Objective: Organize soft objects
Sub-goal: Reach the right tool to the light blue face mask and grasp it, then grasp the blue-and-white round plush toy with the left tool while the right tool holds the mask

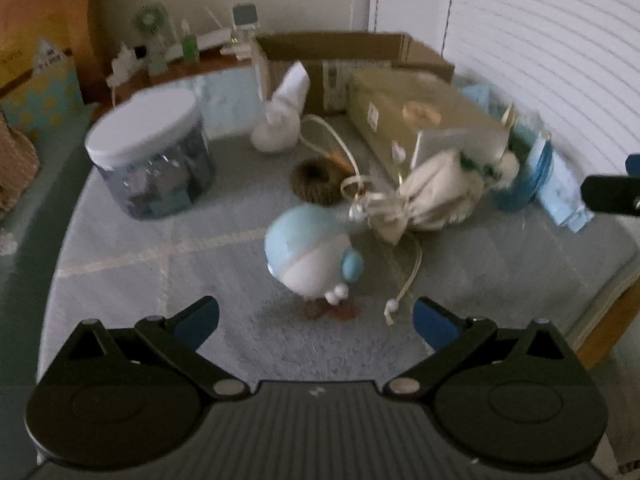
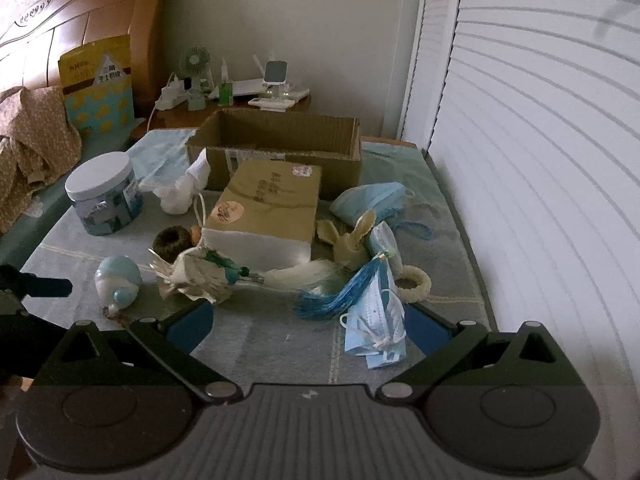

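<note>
I see a bed surface (image 2: 280,344) covered with a grey-green cloth, carrying all task items. Largest is the open cardboard box (image 2: 280,148) at the far side, upright. Just near of it lies a closed tan box (image 2: 268,204). At far left stands a clear jar (image 2: 102,196) with a white lid. A cream pouch (image 1: 436,196) lies against the tan box's near left corner. A blue-and-white plush toy (image 1: 312,256) sits near left, just beyond my left gripper (image 1: 316,320), whose jaws are spread wide, holding nothing. My right gripper (image 2: 308,332) is likewise spread, empty, with face masks (image 2: 376,328) lying beside its right finger.
</note>
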Demonstrator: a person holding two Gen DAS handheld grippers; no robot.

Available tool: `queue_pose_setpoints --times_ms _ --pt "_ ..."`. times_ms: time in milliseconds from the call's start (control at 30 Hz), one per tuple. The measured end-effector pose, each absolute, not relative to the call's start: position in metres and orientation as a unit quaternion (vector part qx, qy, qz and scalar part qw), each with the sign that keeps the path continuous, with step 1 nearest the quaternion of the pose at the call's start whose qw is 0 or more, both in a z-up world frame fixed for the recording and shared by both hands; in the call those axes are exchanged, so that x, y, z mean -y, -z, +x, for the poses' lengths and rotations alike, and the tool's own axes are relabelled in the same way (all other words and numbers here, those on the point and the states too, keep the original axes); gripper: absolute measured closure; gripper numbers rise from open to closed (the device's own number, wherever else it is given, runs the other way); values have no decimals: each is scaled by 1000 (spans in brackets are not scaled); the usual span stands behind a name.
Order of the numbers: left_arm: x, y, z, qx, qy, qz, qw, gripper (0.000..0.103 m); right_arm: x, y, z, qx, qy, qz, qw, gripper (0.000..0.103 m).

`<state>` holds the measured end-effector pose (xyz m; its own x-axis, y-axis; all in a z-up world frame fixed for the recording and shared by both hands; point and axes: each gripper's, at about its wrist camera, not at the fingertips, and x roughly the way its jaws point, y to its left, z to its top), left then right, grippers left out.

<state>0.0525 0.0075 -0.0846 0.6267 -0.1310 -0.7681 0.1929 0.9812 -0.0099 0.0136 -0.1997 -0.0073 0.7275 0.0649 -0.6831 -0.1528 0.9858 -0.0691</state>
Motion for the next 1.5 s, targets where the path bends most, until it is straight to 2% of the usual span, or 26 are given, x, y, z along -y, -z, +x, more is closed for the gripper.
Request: queue_pose_setpoints --times_ms 600,933,1100,1233,1300,1400,1500 --pt "-14 94 62 -397 127 47 908 0 240 46 44 -391 -25 -47 919 0" --pt "-10 88 70 -390 146 84 905 1 241 55 53 -376 -23 -64 924 2" --pt "-10 89 72 -389 150 73 906 1 242 60 59 -380 -27 -72 922 25" --pt "-8 88 72 -382 160 79 907 1 241 63 61 -384 -33 -77 920 39" --pt "-8 88 74 -379 161 82 907 1 241 66 63 -390 -34 -79 917 58" --pt "-8 86 75 -376 160 89 908 3 240 66 61 -392 -37 -76 916 69" --pt "-8 84 74 -370 167 96 909 5 242 63 55 -392 -39 -71 916 70"
